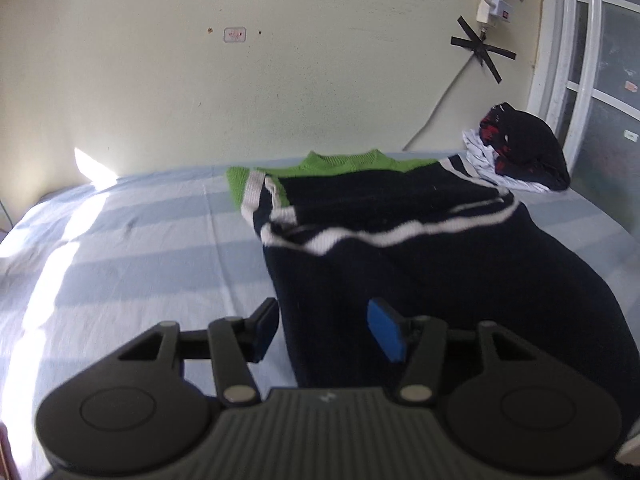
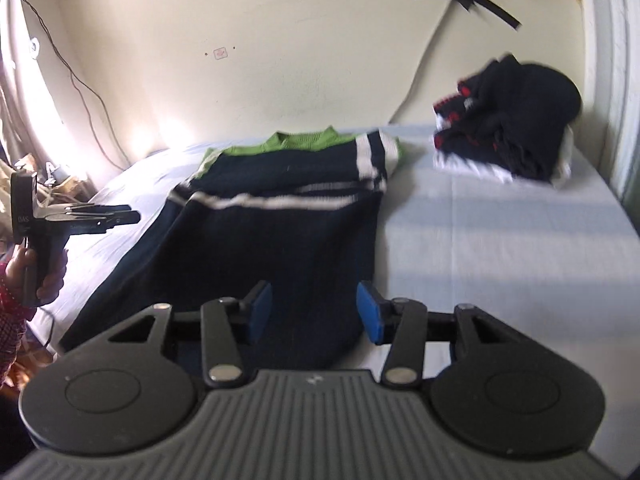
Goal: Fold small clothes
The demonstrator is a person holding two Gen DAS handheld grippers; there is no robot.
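Note:
A dark navy sweater (image 1: pixel 420 272) (image 2: pixel 280 248) with white stripes and a green collar lies flat on the bed, collar toward the wall, both sleeves folded in across the chest. My left gripper (image 1: pixel 324 330) hovers open over the sweater's lower left edge, with nothing between its blue pads (image 1: pixel 386 334). Over the hem on the sweater's right side, my right gripper (image 2: pixel 315 312) is open too, gripping nothing. The right wrist view also shows the left gripper (image 2: pixel 120 216) from the side at the bed's left edge, held by a hand (image 2: pixel 48 276).
The light blue sheet (image 1: pixel 140 260) (image 2: pixel 500 248) covers the bed. A pile of dark, red and white clothes (image 1: pixel 520 148) (image 2: pixel 508 128) sits at the far right corner. The cream wall with taped cables runs behind. A white window frame (image 1: pixel 576 80) stands at the right.

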